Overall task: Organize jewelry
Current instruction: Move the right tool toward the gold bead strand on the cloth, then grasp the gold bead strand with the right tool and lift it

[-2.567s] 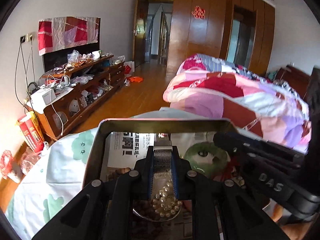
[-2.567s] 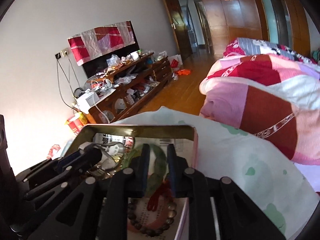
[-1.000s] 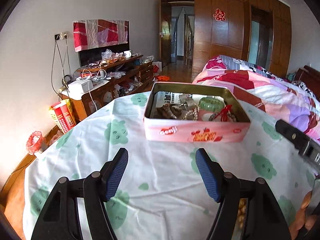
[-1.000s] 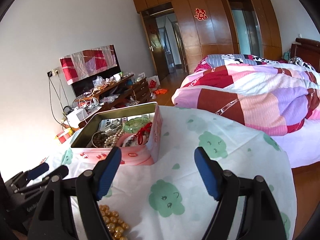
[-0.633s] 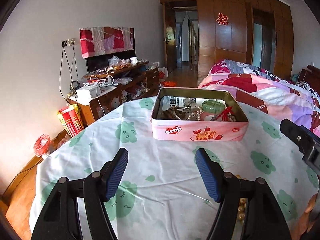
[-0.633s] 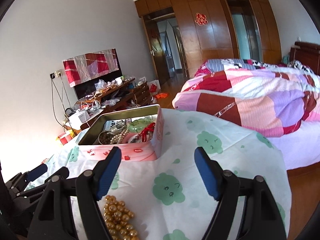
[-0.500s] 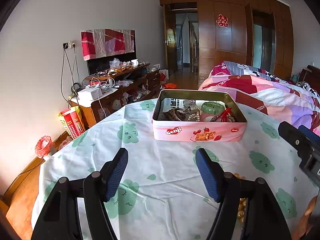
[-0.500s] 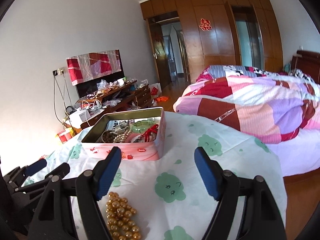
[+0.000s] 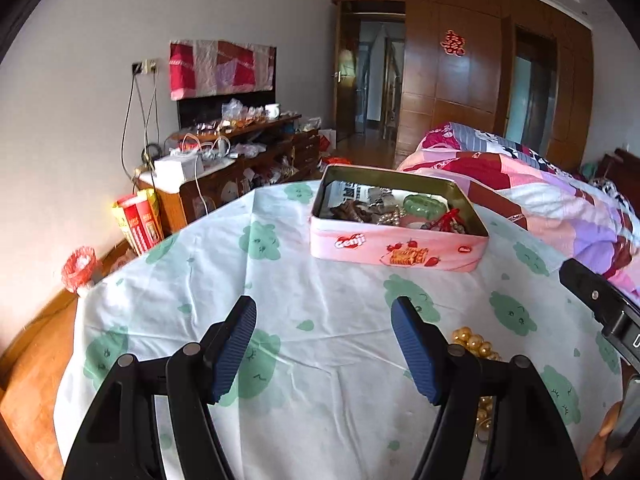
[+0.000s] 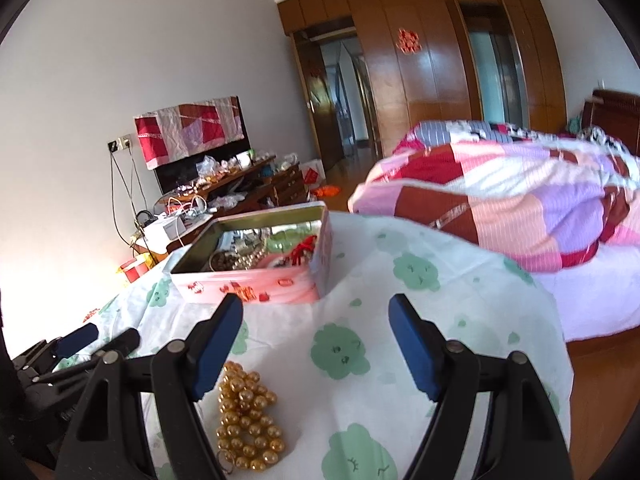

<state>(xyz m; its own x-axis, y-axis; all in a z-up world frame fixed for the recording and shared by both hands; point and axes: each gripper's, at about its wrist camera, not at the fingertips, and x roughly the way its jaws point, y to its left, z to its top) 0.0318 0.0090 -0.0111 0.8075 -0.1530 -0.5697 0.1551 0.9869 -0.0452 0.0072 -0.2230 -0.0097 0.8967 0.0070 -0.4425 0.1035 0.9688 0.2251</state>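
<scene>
Beads [image 10: 248, 420], gold and heaped, lie lower left; both tongs [image 9: 324, 344] [image 10: 316, 342] spread, now farther from the tin [image 9: 396, 250].

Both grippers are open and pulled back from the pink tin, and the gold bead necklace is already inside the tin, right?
Not quite. The gold bead necklace lies on the tablecloth outside the pink tin, as the right wrist view shows. The left gripper and right gripper are open.
</scene>
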